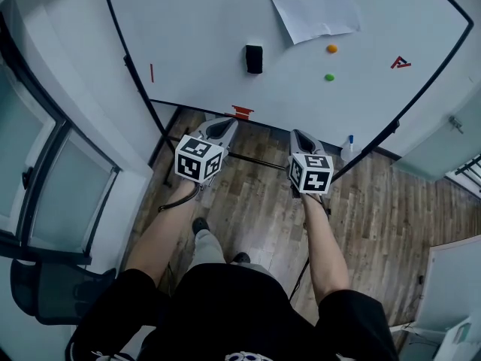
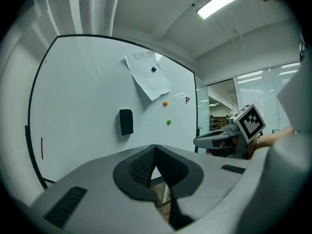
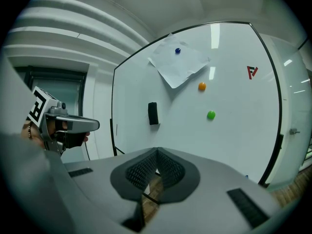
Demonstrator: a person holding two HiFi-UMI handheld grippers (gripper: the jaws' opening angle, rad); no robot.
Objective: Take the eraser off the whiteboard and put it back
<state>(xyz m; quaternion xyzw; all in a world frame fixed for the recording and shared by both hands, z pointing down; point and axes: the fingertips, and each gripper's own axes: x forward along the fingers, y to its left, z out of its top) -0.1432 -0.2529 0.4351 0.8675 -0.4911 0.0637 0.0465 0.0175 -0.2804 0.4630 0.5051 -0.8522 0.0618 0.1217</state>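
Head view: eraser point(image 1: 254, 59) on whiteboard point(image 1: 195, 36); left tool point(image 1: 224, 125), right tool point(image 1: 301, 136) closed.

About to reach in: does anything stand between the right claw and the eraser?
Nothing visible does. The eraser hangs alone on the whiteboard, the paper up to its right. The right claw, shut and empty, faces it across open air.

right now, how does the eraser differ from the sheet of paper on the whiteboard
The eraser is black; the sheet of paper is white. The eraser is a small block sitting upright; the paper is much larger and hangs tilted. A blue magnet holds the paper; the eraser shows none. Both sit on the whiteboard, apart from each other.
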